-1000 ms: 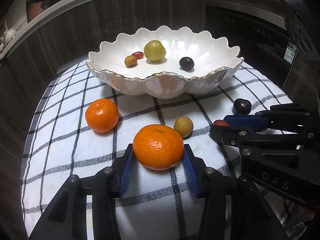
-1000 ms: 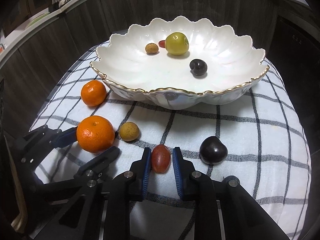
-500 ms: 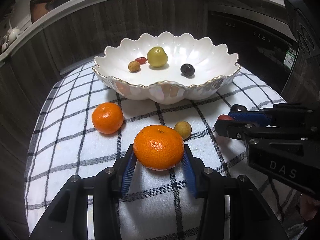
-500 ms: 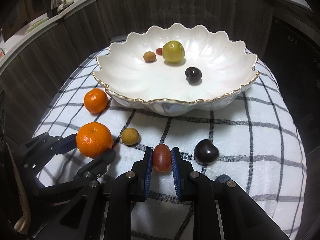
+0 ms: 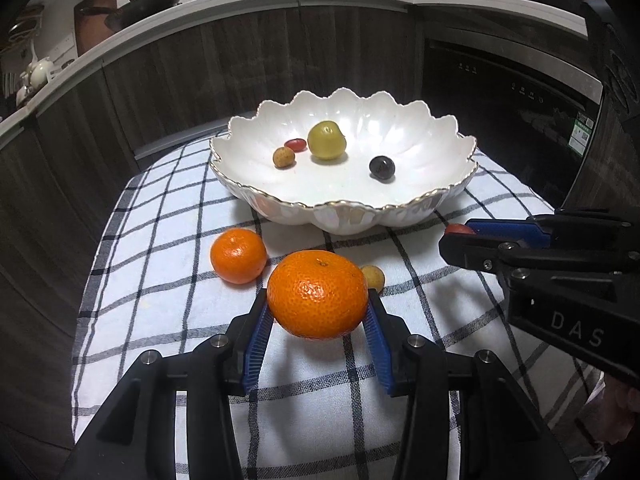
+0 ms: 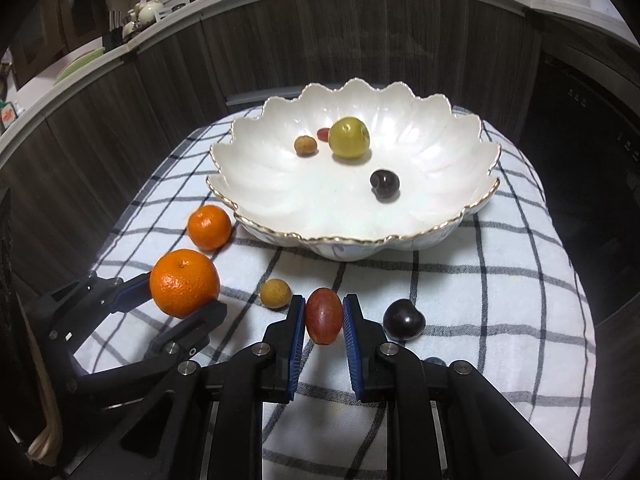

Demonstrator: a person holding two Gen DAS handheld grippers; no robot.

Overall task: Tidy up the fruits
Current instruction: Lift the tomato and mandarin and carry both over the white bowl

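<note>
Left gripper (image 5: pixel 318 320): we clamp the big orange (image 5: pixel 317 294). Right gripper (image 6: pixel 323 320): nearly shut, pinching a red grape (image 6: pixel 324 315), which could squirt out or bruise.

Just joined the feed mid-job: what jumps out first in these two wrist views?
The scalloped white gold-rimmed bowl at the far middle of the checked cloth, four small fruits inside. In front, the left gripper clamps a big orange mandarin and the right gripper pinches a red oval grape.
</note>
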